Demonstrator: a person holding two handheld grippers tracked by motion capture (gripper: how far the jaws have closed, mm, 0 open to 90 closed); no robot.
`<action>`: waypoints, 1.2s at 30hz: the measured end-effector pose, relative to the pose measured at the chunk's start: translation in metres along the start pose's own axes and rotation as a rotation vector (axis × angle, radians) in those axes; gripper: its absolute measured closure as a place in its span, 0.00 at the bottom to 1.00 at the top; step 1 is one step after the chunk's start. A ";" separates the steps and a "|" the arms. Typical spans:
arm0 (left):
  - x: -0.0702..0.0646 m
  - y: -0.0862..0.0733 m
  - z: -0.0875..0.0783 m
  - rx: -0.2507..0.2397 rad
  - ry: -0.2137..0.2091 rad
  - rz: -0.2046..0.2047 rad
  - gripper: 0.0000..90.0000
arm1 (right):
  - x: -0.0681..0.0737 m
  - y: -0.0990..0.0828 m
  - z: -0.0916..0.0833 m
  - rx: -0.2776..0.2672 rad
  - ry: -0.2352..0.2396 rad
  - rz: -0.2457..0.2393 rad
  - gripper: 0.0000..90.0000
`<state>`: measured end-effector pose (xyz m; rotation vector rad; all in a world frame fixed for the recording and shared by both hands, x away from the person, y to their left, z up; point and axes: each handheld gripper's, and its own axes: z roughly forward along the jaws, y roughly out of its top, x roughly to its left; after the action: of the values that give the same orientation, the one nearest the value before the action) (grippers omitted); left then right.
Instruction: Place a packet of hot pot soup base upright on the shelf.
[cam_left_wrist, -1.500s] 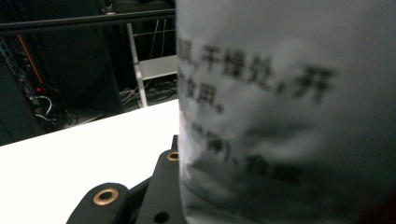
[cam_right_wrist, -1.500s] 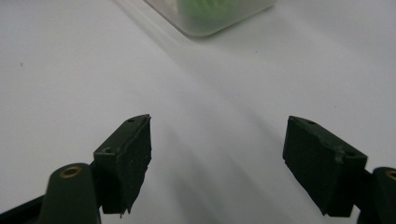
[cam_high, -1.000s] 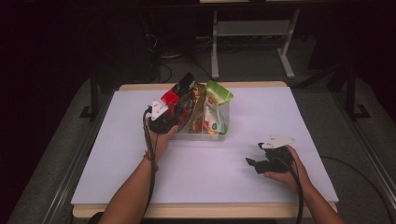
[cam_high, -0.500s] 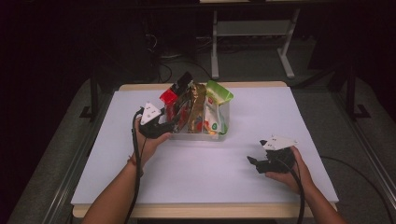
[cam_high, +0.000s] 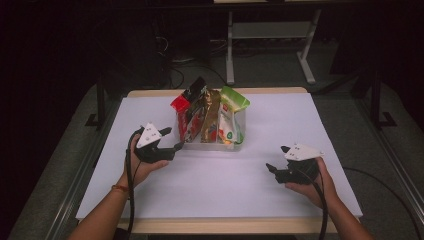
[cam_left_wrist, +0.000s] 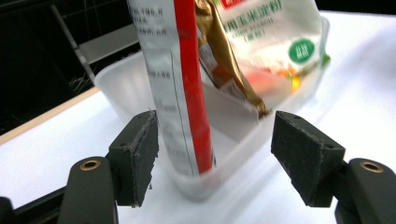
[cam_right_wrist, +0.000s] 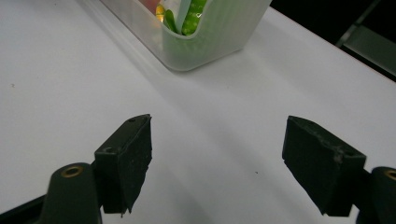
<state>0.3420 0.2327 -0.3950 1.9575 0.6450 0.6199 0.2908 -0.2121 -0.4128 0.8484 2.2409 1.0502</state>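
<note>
Three upright snack pouches, a red-and-white one (cam_high: 184, 116), a gold foil one (cam_high: 210, 115) and a green-topped one (cam_high: 231, 117), are seen in the translucent plastic bin (cam_high: 239, 145) mid-table; their lower halves are hidden. Left gripper (cam_high: 172, 140), just opened, stands empty beside it; right gripper (cam_high: 276, 159) is spread apart, well off.

The left gripper (cam_high: 171, 140), black with a grey three-cornered plate on top, has drawn back from the red-and-white snack pouch (cam_high: 183, 114) standing in the translucent plastic bin (cam_high: 239, 144), toward the person's side and the table's left. Its jaws have just been opening and now stand wide, pressing on nothing, just short of the bin's near corner.
</note>
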 end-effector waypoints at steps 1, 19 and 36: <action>-0.001 -0.002 -0.003 0.006 0.003 0.006 0.33 | 0.001 -0.001 -0.001 0.007 -0.004 -0.002 0.26; 0.003 -0.037 -0.047 0.087 -0.036 -0.011 0.25 | -0.006 -0.035 -0.034 -0.020 -0.080 0.010 0.26; 0.009 -0.064 -0.088 0.030 0.004 -0.079 0.24 | -0.002 -0.060 -0.044 -0.056 -0.090 0.058 0.26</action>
<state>0.2790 0.3199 -0.4140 1.9490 0.7341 0.5689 0.2431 -0.2649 -0.4358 0.9226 2.1137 1.0741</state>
